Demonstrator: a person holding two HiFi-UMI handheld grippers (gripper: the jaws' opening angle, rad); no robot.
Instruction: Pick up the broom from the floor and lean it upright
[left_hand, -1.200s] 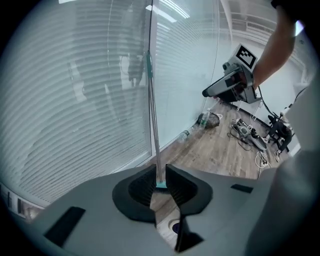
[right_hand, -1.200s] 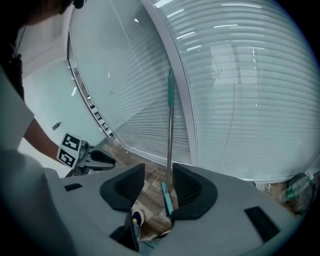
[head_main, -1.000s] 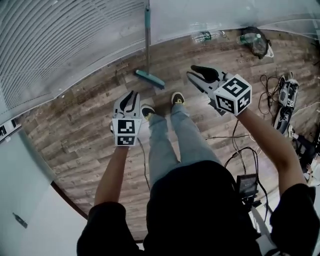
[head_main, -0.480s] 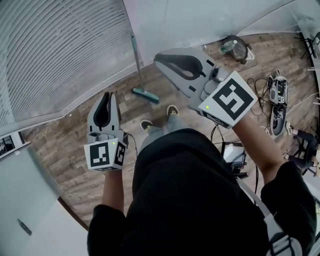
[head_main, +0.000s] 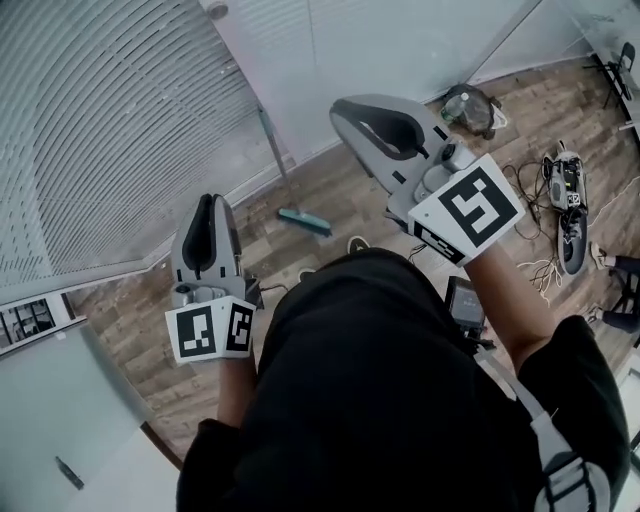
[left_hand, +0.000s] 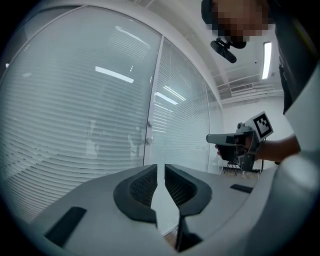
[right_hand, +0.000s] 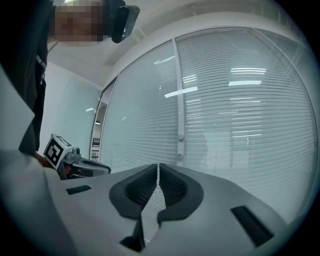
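**Broom up against the glass wall**

A glass wall (head_main: 120, 130) with blinds rises from the wooden floor (head_main: 140, 320). The broom (head_main: 279, 165) leans upright on that wall, head at its foot. My left gripper (left_hand: 161, 170) and right gripper (right_hand: 158, 167) are both pressed together, empty, well short of the wall. The broom looks light and stiff. Its slim, smooth handle could slide along the glass, so I'd grip mid-handle.

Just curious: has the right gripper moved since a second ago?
Yes. The right gripper has risen: it looks larger, its tips now above the broom head, not beside it.
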